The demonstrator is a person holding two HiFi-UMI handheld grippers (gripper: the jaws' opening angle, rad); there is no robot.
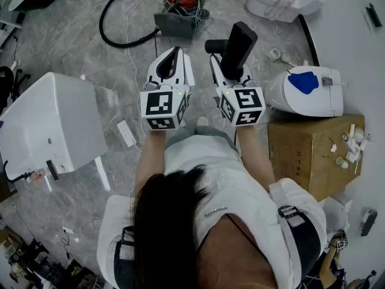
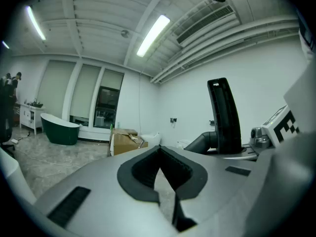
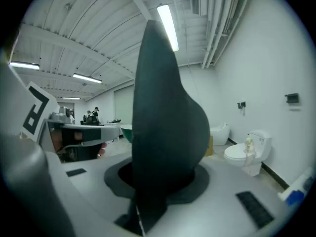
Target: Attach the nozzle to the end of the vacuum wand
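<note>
Held side by side, nearly level: the left gripper has empty jaws pressed together; the right gripper pinches an upright nozzle.

The person is holding both grippers forward over the grey floor. The right gripper is clamping the black nozzle, which is projecting beyond its jaws. The left gripper is hovering just beside it, jaws together, carrying nothing. A cardboard box is sitting at the right.
</note>
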